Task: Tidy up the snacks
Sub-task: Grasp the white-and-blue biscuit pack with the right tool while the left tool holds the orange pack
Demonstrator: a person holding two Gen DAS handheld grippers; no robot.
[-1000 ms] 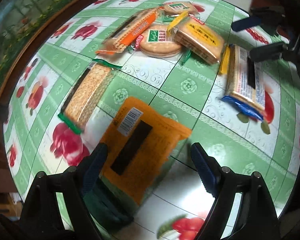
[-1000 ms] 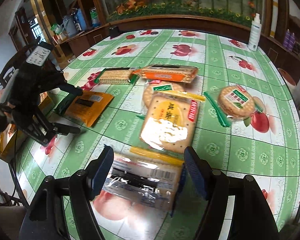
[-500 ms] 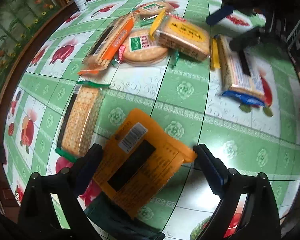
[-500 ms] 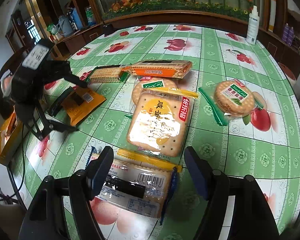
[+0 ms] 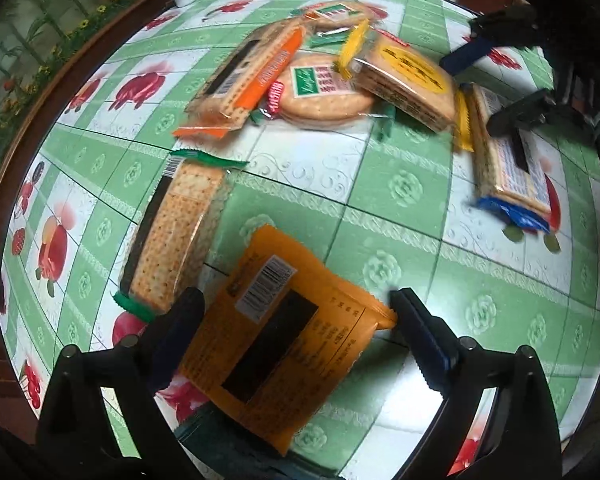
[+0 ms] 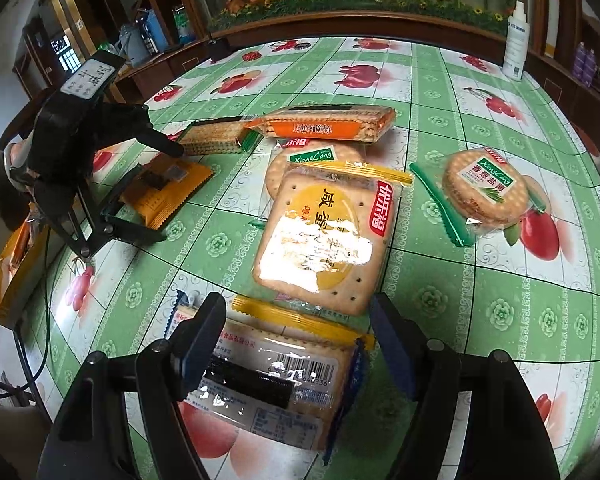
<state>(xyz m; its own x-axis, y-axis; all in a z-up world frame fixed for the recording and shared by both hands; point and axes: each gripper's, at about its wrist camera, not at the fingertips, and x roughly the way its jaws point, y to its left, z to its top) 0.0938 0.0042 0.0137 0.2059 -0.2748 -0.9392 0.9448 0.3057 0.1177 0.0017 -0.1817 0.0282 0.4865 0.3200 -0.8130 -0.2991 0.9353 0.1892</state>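
My left gripper [image 5: 296,316] is open, its fingers on either side of an orange snack packet [image 5: 284,340] that lies flat on the table; the packet also shows in the right wrist view [image 6: 168,188]. My right gripper [image 6: 296,340] is open around a clear cracker pack with blue and yellow ends [image 6: 276,384], also seen in the left wrist view [image 5: 508,160]. A square yellow cracker pack [image 6: 324,240], a round cracker pack [image 6: 484,188], an orange-labelled cracker sleeve [image 6: 328,124] and a green-ended cracker sleeve [image 5: 180,232] lie between.
The round table has a green fruit-pattern cloth [image 6: 480,280] and a dark wooden rim. A white bottle [image 6: 516,48] stands at the far edge. A yellow box [image 6: 16,264] sits off the table at the left. Cabinets stand behind.
My left gripper has moved forward, so its open fingers now bracket the orange packet. My right gripper has moved in over the blue-ended cracker pack. Both stay open.
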